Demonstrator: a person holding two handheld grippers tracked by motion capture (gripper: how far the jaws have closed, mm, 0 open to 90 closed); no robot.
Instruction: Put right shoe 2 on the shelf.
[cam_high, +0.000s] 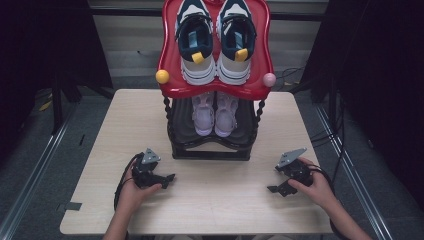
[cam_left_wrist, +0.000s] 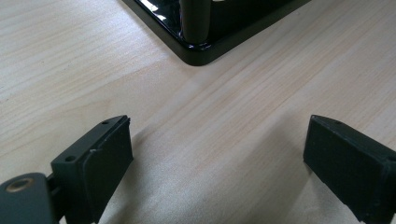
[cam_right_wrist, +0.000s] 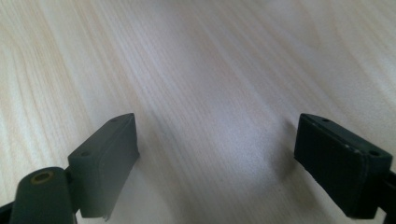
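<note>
Where the pale wood-grain surface (cam_high: 210, 200) is seen from the high view, a two-tier shoe rack stands at its far middle, with a glossy red top shelf (cam_high: 172, 55) carried on black twisted posts above a black lower shelf (cam_high: 182, 132) and black base. On the red shelf, a pair of navy, white and grey sneakers (cam_high: 216, 37) is set side by side, heels toward the person, each heel bearing a small yellow tab. A yellow ball knob (cam_high: 162, 76) is fixed at the shelf's left front corner and a pink ball knob (cam_high: 269, 79) at its right. On the lower shelf, a pair of pale lilac sneakers (cam_high: 215, 114) is placed side by side, also heels toward the person.

The left hand-held gripper (cam_high: 166, 180) is held low over the surface by the person's left hand (cam_high: 136, 192), near the rack's left front corner. In the left gripper view its two black jaws are spread wide with nothing between them, and the rounded black base corner of the rack (cam_left_wrist: 198, 53) is seen just ahead.

The right hand-held gripper (cam_high: 274, 189) is held by the right hand (cam_high: 314, 187) on the other side, well apart from the rack. In the right gripper view its jaws are likewise spread wide over bare wood, gripping nothing.
</note>
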